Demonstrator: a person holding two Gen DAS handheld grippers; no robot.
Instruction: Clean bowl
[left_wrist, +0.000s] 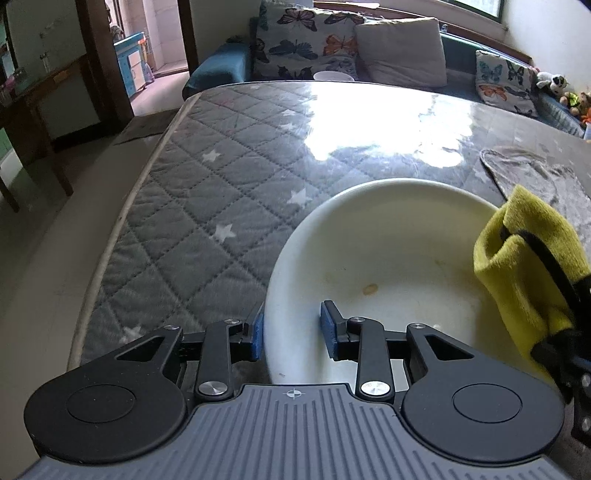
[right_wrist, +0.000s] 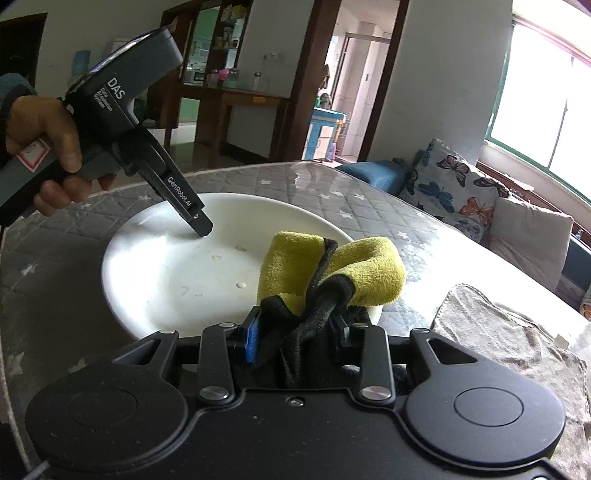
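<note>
Bowl (left_wrist: 388, 266) resting on the quilted worktop (left_wrist: 207, 192), its near rim straddled by the left gripper (left_wrist: 293, 326): one blue pad outside the wall, the other inside, jaws apart with a gap showing at the inner pad, so bracing rather than pinching, as far as can be told. Right gripper (right_wrist: 295, 332) clamped on a yellow cloth (right_wrist: 332, 266) with black edging, the bunched yellow end sticking out ahead of the jaws and hanging over the bowl's rim on the side nearest them. Brownish smears (right_wrist: 240, 248) and a pale droplet (right_wrist: 241, 285) sitting on the bowl floor, just ahead and to the left of the cloth, between the two sets of jaws. Step in hand, judged from this: wiping the inside. Best done by lowering the cloth flat onto the floor, sweeping across the smears toward the left jaws, then circling up the wall. Worth closing the left jaws onto the rim first, since a glossy worktop may let the bowl slide or tip. Grey rag (right_wrist: 509, 332) lying to the right of the right jaws, not needed yet.
</note>
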